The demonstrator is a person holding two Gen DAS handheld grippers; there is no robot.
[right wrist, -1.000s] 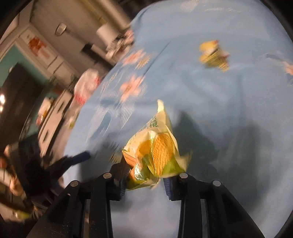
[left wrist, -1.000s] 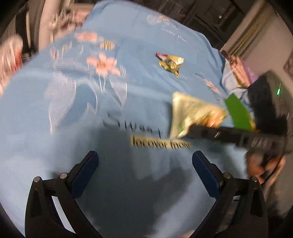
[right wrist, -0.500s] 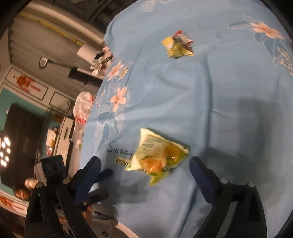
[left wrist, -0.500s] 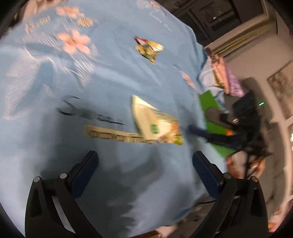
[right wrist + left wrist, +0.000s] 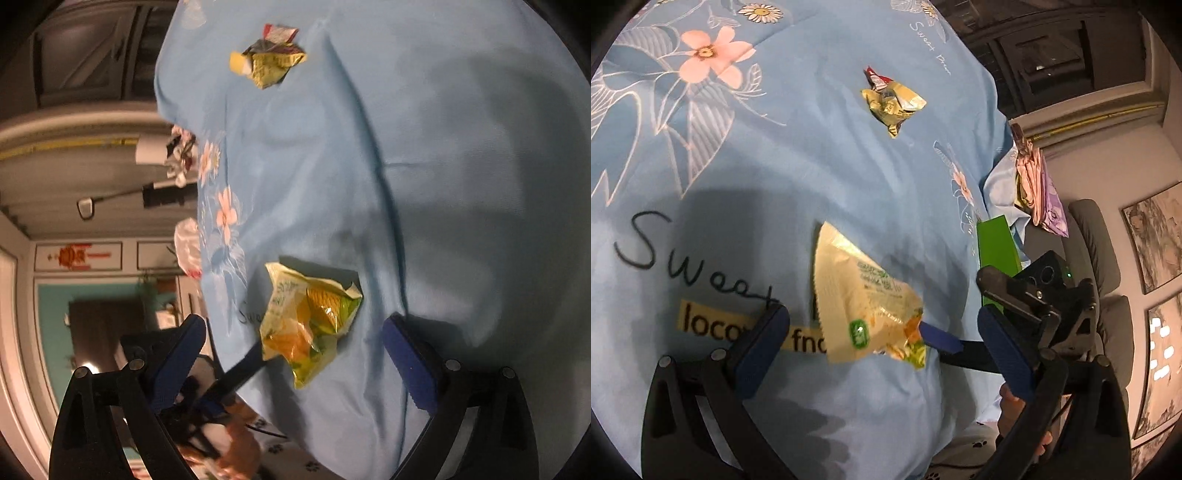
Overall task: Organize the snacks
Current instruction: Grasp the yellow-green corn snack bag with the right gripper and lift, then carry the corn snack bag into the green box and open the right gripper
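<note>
I see a light blue floral cloth (image 5: 820,155) with "Sweet" lettering covering the surface. A green box (image 5: 997,247) sits at its right edge, folded pink and purple fabric (image 5: 1039,192) beyond, grey chair (image 5: 1097,236) right, framed pictures (image 5: 1156,236) far right.

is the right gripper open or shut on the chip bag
Open. The right gripper has its blue pads spread wide, and the chip bag lies loose on the blue cloth between them, untouched.

A blue floral sheet (image 5: 820,155) carries a chip bag (image 5: 860,302) and, seemingly, a crumpled wrapper (image 5: 890,101).
</note>
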